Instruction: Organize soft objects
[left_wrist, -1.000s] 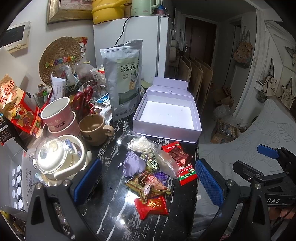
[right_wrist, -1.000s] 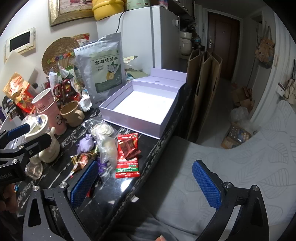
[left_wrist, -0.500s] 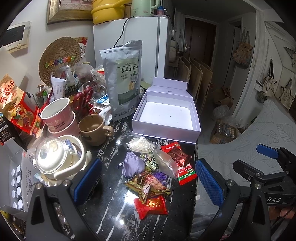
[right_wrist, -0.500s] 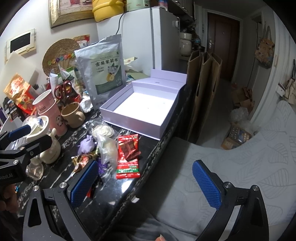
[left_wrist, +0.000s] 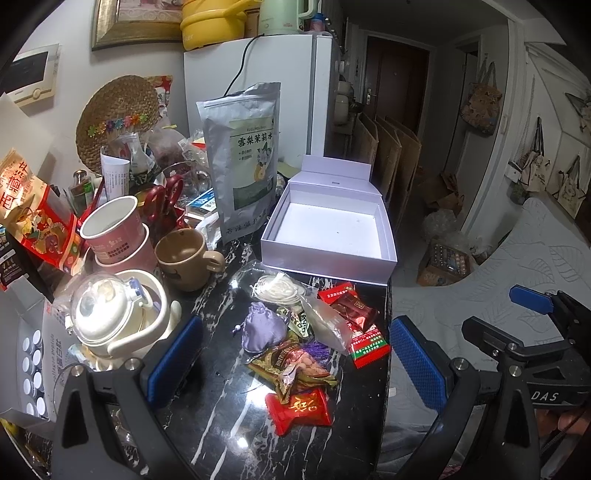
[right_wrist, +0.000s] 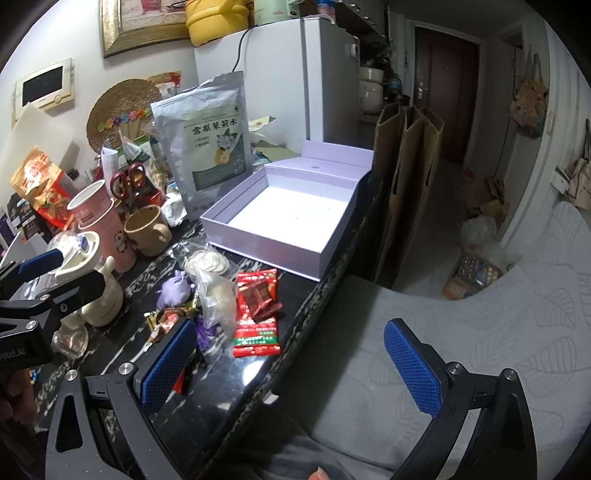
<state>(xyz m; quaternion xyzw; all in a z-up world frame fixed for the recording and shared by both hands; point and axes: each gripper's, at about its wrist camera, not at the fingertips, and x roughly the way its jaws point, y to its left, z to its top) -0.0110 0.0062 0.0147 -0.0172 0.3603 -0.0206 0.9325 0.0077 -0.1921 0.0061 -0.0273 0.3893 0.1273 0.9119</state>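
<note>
A pile of soft things lies on the black marble table (left_wrist: 221, 417): a lilac drawstring pouch (left_wrist: 260, 326) (right_wrist: 173, 290), a coil of white cord in a clear bag (left_wrist: 277, 288), a clear plastic bag (left_wrist: 325, 323), red snack packets (left_wrist: 351, 306) (right_wrist: 256, 299), a brown nut packet (left_wrist: 295, 363) and a red candy (left_wrist: 301, 406). An open empty lilac box (left_wrist: 328, 229) (right_wrist: 288, 218) stands behind them. My left gripper (left_wrist: 293, 363) is open above the pile. My right gripper (right_wrist: 290, 371) is open over the table's right edge.
A silver tea pouch (left_wrist: 245, 158) leans behind the box. A brown mug (left_wrist: 186, 258), pink cups (left_wrist: 114, 232) and a white teapot (left_wrist: 110, 314) crowd the left side. A grey quilted bed (right_wrist: 480, 332) lies right of the table. A white fridge (left_wrist: 266, 88) stands behind.
Both grippers have drifted very slightly; the right wrist view has shifted a little towards the table. Nothing was taken hold of or moved.
</note>
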